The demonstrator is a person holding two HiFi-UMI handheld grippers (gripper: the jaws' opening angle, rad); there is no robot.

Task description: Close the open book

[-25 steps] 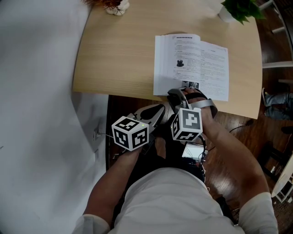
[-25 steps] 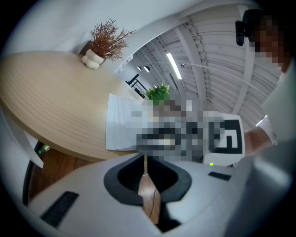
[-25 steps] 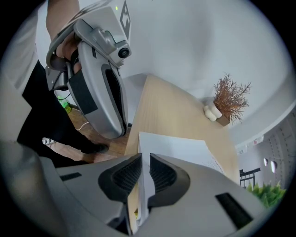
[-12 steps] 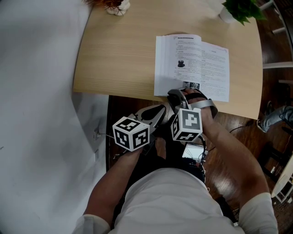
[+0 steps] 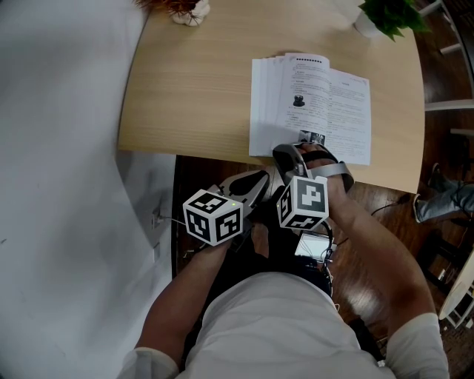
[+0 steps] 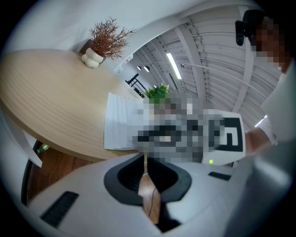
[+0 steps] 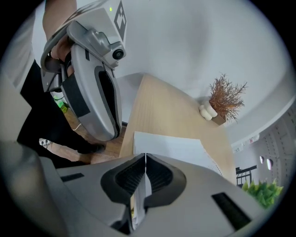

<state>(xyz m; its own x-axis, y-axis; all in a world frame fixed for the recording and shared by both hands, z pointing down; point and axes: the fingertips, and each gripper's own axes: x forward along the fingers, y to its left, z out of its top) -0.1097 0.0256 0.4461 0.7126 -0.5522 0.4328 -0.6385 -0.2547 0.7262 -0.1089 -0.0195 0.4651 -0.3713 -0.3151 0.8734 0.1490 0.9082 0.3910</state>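
One wooden table | left gripper closed, empty | right gripper just clamped book

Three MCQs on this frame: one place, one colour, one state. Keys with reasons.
1. Where is the open book? A) close to the table's near edge B) on the floor C) at its far left corner
2. The far-right plant's leaves are: A) red B) green C) blue
3. The right claw is: A) wide open B) empty, off the table C) shut on the book's pages
Key: 1A, it lies by the near edge. 2B, green in the head view. 3C, its jaws have just been closing and pinch pages.
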